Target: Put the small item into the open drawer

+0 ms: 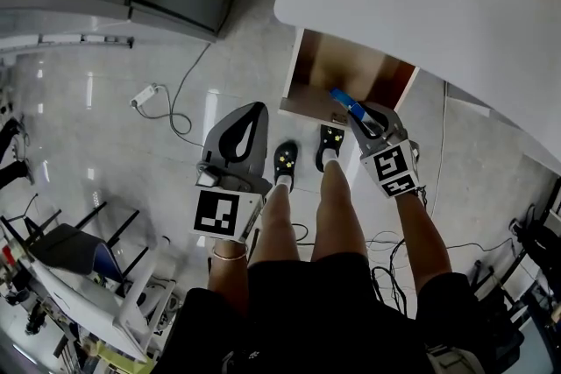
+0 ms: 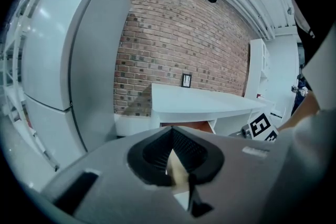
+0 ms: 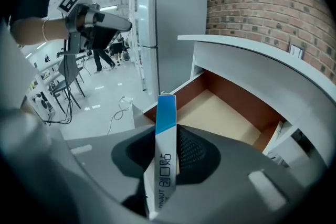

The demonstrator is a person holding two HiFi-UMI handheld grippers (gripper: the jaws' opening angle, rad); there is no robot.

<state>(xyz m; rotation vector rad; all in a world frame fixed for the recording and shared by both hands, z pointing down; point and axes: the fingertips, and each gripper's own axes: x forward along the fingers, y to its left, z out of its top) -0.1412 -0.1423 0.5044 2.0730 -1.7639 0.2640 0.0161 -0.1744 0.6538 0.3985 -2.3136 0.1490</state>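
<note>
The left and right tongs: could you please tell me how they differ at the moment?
The right tongs grip a slim blue-and-white box, while the left tongs are closed on nothing. The right tongs hover at the open drawer; the left tongs sit over the floor, beside the person's legs. Both tongs are shut.

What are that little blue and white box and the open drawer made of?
The small box looks like thin printed cardboard with a smooth finish: sharp folded edges, flat panels, printed lettering. The drawer seems to be wood or wood-look board: reddish-brown walls, a pale matt bottom. Solid wood or laminate cannot be told.
</note>
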